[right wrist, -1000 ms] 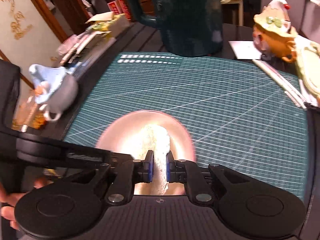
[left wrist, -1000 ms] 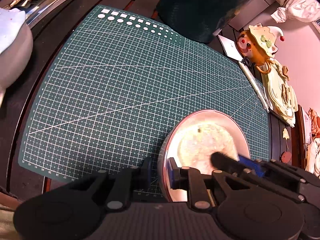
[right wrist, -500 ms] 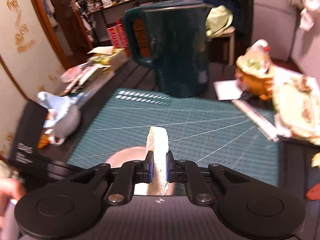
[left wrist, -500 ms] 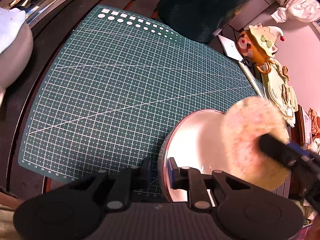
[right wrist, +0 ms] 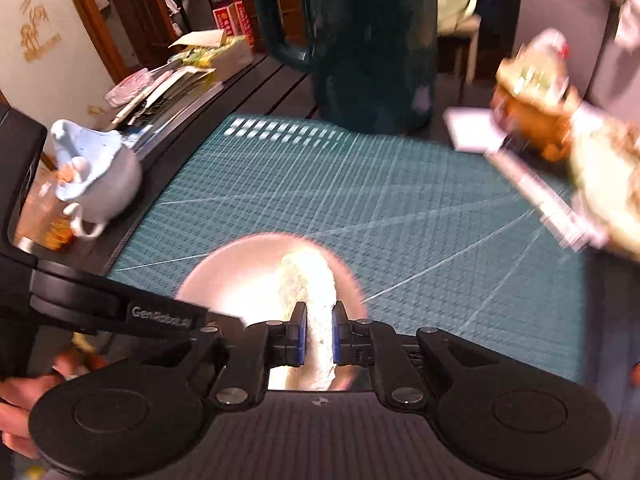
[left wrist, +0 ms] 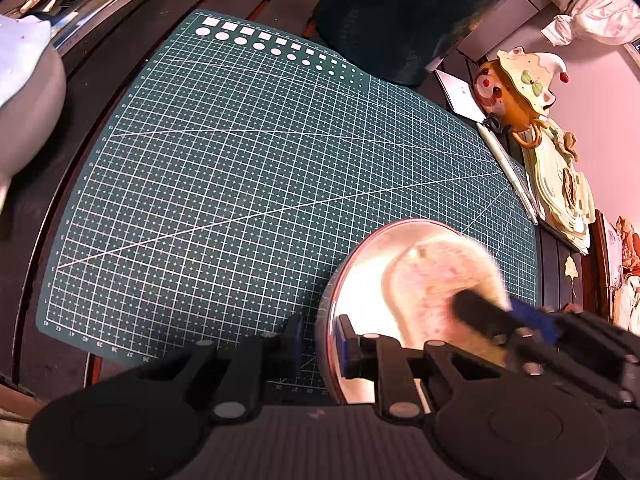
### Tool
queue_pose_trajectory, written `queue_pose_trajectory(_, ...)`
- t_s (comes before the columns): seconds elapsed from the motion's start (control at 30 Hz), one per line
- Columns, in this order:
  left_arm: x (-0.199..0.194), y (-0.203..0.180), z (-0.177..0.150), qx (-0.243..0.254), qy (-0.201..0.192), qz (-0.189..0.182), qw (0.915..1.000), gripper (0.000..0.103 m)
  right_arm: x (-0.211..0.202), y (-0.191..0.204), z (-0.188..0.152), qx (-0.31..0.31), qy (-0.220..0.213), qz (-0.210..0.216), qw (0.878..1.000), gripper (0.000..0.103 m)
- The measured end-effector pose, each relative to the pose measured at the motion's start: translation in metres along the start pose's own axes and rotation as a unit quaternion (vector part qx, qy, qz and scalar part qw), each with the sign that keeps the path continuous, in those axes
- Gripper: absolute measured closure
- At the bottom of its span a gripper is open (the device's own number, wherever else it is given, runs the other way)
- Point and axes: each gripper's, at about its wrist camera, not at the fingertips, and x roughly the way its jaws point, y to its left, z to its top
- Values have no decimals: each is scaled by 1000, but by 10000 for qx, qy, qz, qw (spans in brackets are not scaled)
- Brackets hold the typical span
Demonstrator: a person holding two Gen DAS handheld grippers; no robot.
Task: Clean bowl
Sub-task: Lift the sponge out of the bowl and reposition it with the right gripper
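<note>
Sponge back inside bowl on green cutting mat, both jaws clamped: left on rim, right on sponge.

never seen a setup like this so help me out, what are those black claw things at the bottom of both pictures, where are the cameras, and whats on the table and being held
The black claws are hand-held grippers, not a robot: a person holds one in each hand, and each carries a wide-angle camera that looks forward along its two fingers. So one picture is the left hand's view and the other the right's.

On the dark table lies a green cutting mat with a shiny metal bowl on its near edge. The left gripper is clamped on the bowl's rim, steadying it. The right gripper is shut on a pale fluffy sponge, which sits inside the bowl as if wiping it.

Around the mat stand a dark green jug, a grey and blue creamer and a clown-faced teapot. The right view is blurred.
</note>
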Motion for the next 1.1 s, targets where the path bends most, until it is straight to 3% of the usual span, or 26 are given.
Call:
queue_pose_trajectory(0.1,0,0,-1,10,1,1,10000,86,-17,-1,5,-142,-278,-193,9993,93)
queue_pose_trajectory(0.27,-1,-6,-1,183,-76,88,9998,88,-44,-30,15,401,-664,212,9968,92)
queue_pose_trajectory(0.43,-2,-14,1,421,-337,184,9984,91,-43,-46,14,732,-664,321,9946,92)
queue_pose_trajectory(0.7,-12,1,8,53,-377,3,9993,90,-37,-39,15,727,-629,641,9933,92)
queue_pose_trajectory(0.93,-3,-3,-13,-238,46,59,9997,88,-44,-42,13,840,-708,643,9919,92)
queue_pose_trajectory(1.1,1,-3,-17,-192,-32,171,9997,89,-45,-42,12,860,-727,646,9915,92)
